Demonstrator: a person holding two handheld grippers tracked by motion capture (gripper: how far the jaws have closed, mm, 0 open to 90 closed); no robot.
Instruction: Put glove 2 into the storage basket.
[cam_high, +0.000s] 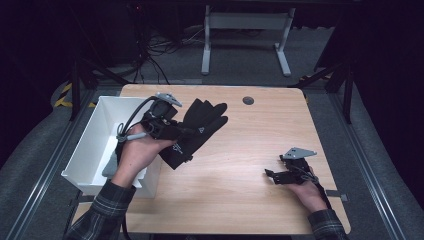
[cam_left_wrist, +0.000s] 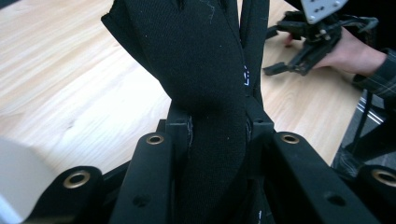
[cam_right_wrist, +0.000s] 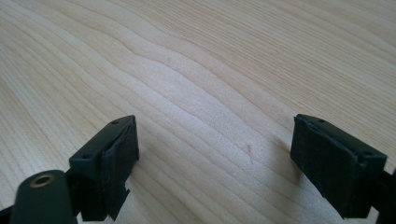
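A black glove (cam_high: 198, 130) with small white print hangs above the wooden table (cam_high: 235, 165), left of centre, fingers pointing away. My left gripper (cam_high: 172, 131) is shut on it; in the left gripper view the glove (cam_left_wrist: 205, 84) is pinched between the two jaws and rises out of them. My right gripper (cam_high: 272, 176) rests low over the table at the right, jaws wide apart with nothing between them. Bare wood (cam_right_wrist: 210, 93) shows between its fingertips in the right gripper view. The left gripper view also catches the right gripper (cam_left_wrist: 280, 69) and its hand farther off.
A white open bin (cam_high: 102, 145) stands at the table's left edge, partly under the left hand, with a grey object (cam_high: 110, 165) inside. A round dark grommet (cam_high: 248, 100) sits near the far edge. A white desk frame (cam_high: 245, 35) and cables lie on the floor beyond.
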